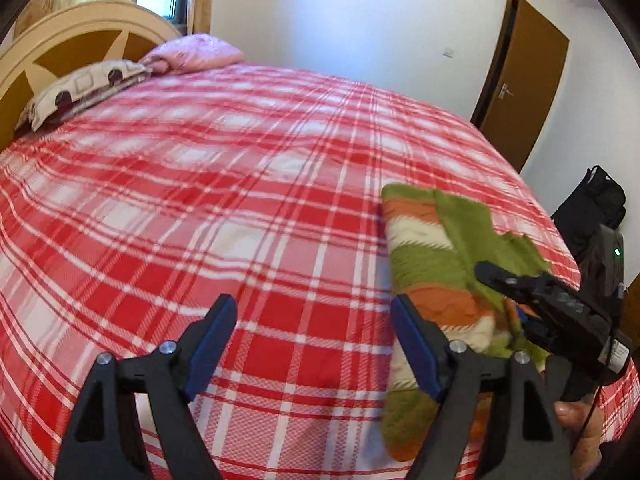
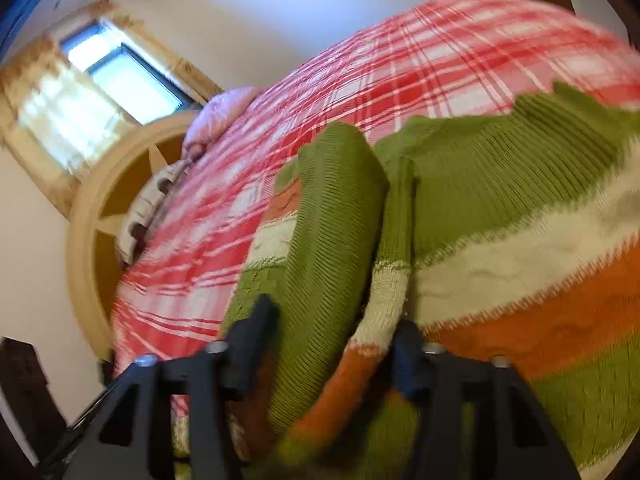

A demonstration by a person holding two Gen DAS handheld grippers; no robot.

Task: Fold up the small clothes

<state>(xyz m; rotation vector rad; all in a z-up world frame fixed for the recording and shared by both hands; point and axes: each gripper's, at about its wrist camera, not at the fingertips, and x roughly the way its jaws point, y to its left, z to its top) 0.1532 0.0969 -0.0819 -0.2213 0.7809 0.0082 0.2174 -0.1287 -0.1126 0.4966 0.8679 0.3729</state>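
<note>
A small knitted sweater with green, orange and cream stripes lies on the red plaid bedspread, at the right of the left wrist view. My left gripper is open and empty, hovering over the bedspread just left of the sweater. My right gripper shows at the right of that view, over the sweater. In the right wrist view, the right gripper has a fold of the sweater between its fingers, the jaws still apart around the bunched fabric; this view is tilted and blurred.
Two pillows lie by the cream and brown headboard at the far left. A brown door and a black bag stand beyond the bed's right side. A window shows behind the headboard.
</note>
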